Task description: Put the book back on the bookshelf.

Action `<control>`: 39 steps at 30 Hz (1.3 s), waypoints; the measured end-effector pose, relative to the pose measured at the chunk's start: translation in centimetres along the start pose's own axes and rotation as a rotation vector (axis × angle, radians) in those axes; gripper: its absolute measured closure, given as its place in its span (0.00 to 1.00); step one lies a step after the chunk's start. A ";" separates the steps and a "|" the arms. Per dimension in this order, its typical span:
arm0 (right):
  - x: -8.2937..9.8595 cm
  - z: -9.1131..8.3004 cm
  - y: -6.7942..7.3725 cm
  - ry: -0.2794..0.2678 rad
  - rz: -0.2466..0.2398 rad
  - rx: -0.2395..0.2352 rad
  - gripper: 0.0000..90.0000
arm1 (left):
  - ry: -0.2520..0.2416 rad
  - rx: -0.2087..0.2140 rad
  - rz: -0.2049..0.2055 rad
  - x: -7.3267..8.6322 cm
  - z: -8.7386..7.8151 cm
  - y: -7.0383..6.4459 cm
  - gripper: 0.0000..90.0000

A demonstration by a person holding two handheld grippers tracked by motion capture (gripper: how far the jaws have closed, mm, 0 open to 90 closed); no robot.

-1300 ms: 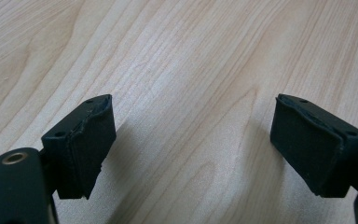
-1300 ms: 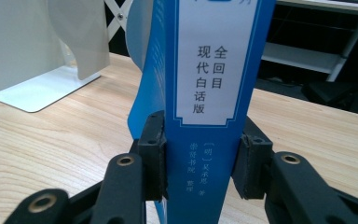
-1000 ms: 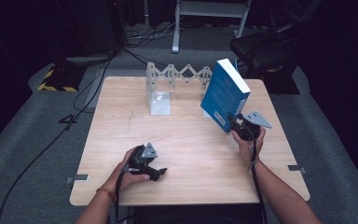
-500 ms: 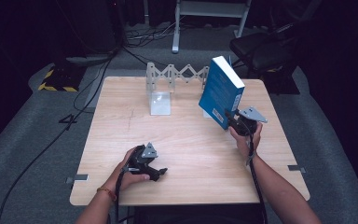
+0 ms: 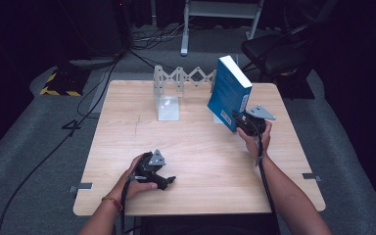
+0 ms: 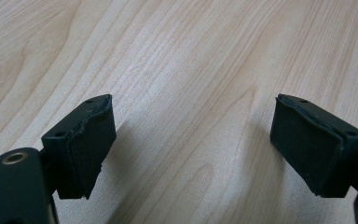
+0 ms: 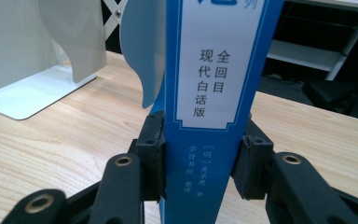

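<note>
Blue cover, white label panel: that is the book (image 7: 214, 93) I have clamped in my right tongs (image 7: 200, 154). In the right gripper view the two black pads press flat against either face of the book near its lower end, with the spine turned toward the camera. The jaws stand only as far apart as the book is thick. In the high view the right tongs (image 5: 247, 122) hold the book (image 5: 230, 93) tilted, its top leaning away from me toward the far edge, over the right part of the pale wooden surface (image 5: 200, 147); I cannot tell whether its lower corner touches the wood.

The spine label carries vertical Chinese characters in blue, which I read as 全回目 and 现代白话版. Lower down, small white characters on the blue read [明] 吴承恩 and what looks like 整理; the rest is too small for me. The large title at the top is cut off by the frame.

My left tongs (image 6: 191, 154) are wide open and hold nothing; between the pads the left gripper view gives me bare wood grain close below. In the high view the left tongs (image 5: 169, 181) rest low on the near left part of the surface, well apart from the book.

Behind the book stands a white metal bookend (image 5: 168, 105) with an expanding lattice rack (image 5: 186, 76) running along the far edge.
</note>
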State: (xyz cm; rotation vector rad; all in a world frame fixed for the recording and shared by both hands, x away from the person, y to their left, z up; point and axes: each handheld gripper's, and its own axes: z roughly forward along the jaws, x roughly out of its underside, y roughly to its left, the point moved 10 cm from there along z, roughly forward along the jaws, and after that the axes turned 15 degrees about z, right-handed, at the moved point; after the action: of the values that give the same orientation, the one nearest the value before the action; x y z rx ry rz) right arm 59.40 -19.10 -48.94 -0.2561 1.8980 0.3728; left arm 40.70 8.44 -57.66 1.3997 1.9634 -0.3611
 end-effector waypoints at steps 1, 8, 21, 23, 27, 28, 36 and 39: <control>0.0 0.0 0.0 0.004 -0.002 -0.008 0.67 | 0.001 0.000 0.001 0.0 0.0 0.0 0.16; 0.0 -0.4 -0.6 0.049 -0.011 -0.077 0.65 | 0.002 -0.001 0.001 0.0 0.0 0.0 0.16; 0.0 -3.6 -0.9 0.162 -0.102 -0.131 0.50 | 0.002 -0.001 0.001 0.0 0.0 0.0 0.16; 0.0 -4.0 -1.0 0.176 -0.125 -0.125 0.47 | 0.001 -0.001 0.000 0.0 0.0 0.0 0.16; 0.6 -4.8 -1.3 0.245 -0.153 -0.124 0.45 | 0.002 -0.001 0.001 0.0 0.0 0.0 0.16; 0.8 -4.9 -1.3 0.264 -0.161 -0.124 0.45 | 0.001 -0.001 0.001 0.0 0.0 0.0 0.16; 1.8 -7.3 -1.9 0.317 -0.215 -0.134 0.42 | 0.002 -0.003 -0.001 0.0 0.0 0.0 0.16; 2.1 -8.2 -2.0 0.326 -0.234 -0.133 0.41 | 0.002 -0.004 -0.002 0.0 0.0 0.0 0.16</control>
State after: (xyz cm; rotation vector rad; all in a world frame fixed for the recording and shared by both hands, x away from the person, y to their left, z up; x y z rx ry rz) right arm 52.27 -24.04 -48.56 -0.6553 2.1344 0.3122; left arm 40.70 8.46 -57.66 1.3967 1.9658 -0.3568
